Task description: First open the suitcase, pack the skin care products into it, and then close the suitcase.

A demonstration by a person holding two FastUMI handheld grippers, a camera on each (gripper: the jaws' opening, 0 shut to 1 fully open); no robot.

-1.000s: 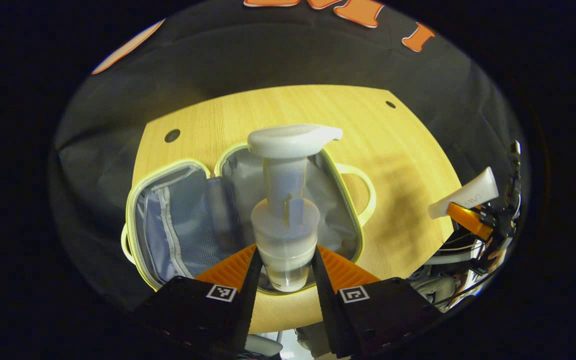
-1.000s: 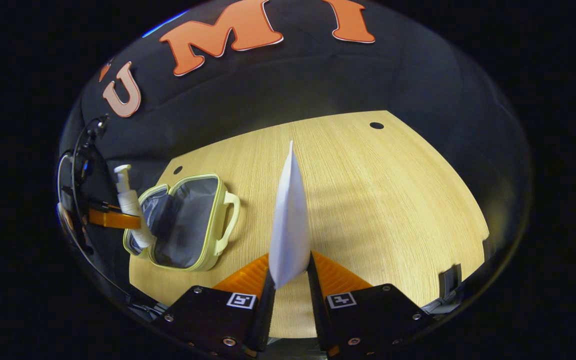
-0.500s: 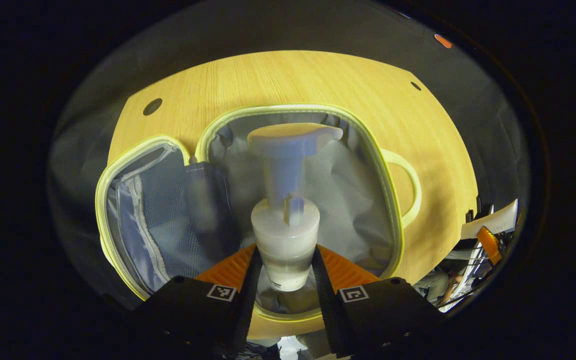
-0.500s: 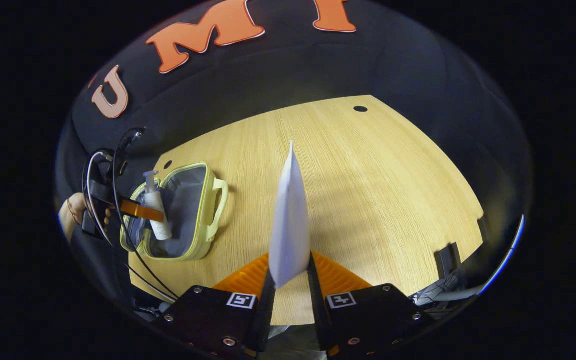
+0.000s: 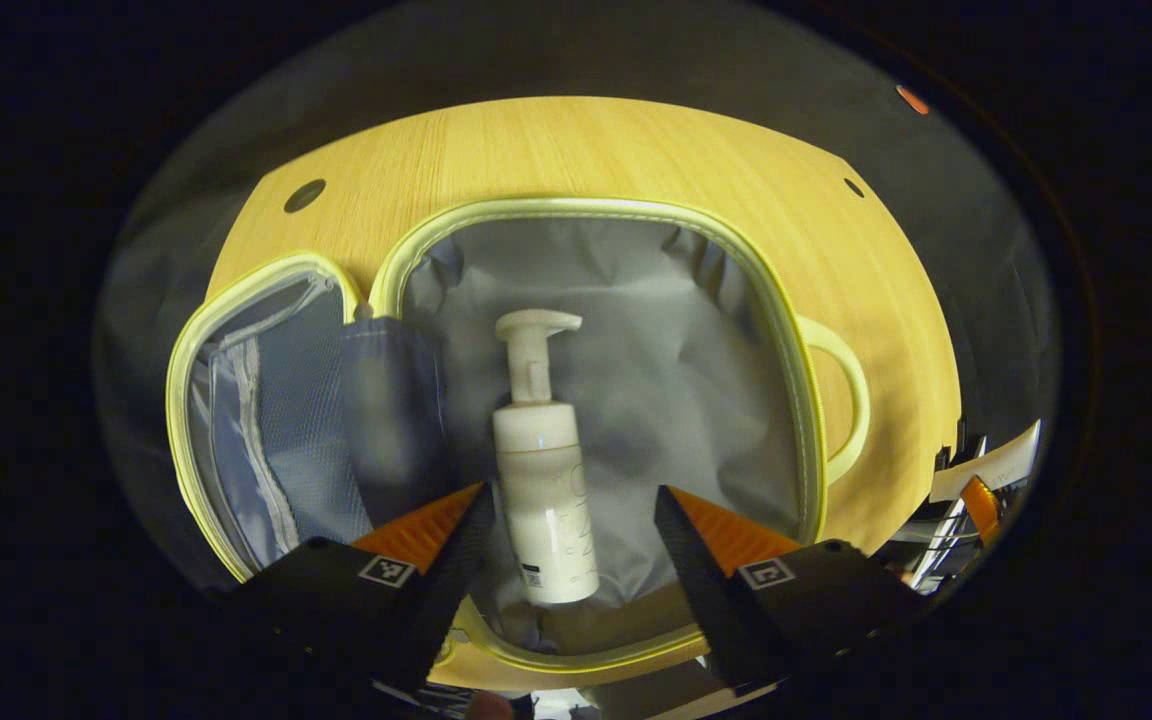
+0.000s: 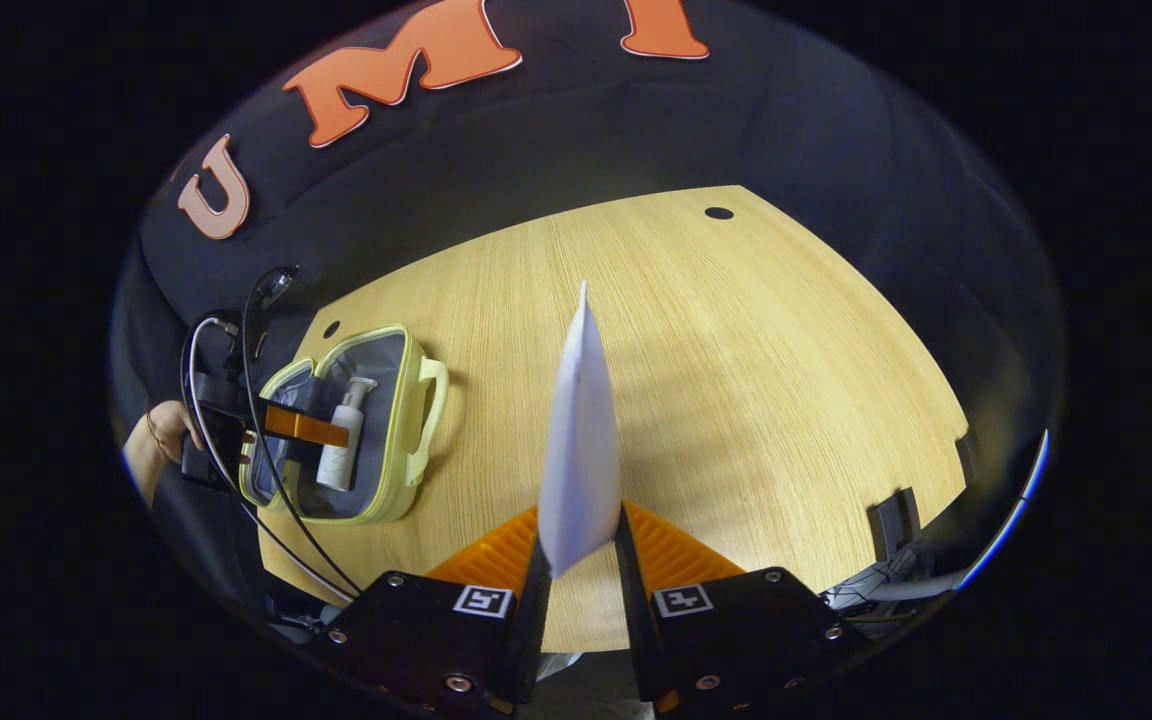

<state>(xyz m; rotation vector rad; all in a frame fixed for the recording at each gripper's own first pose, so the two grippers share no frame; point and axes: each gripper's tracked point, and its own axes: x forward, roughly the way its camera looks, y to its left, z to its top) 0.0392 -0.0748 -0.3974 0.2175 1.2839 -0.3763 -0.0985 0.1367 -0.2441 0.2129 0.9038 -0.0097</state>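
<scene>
With my left gripper (image 5: 568,520) spread wide, the pump bottle (image 5: 544,470) lies free between its fingers, flat on the grey lining of the open suitcase (image 5: 591,212). My right gripper (image 6: 576,560) is clamped on the white tube (image 6: 580,440), upright above the wooden table (image 6: 756,380), right of the case.

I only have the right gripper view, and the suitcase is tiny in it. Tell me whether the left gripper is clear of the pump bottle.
Observer: In the left gripper view the left gripper is open. The pump bottle lies flat on the lining between its fingers, and neither one touches it.
Operator: Give me the free room for my tube.
Observer: Inside the suitcase, the grey lining between the bottle and the handle side is bare.
Operator: Report the lid half.
Observer: It lies open to the left, with a mesh pocket inside.
</scene>
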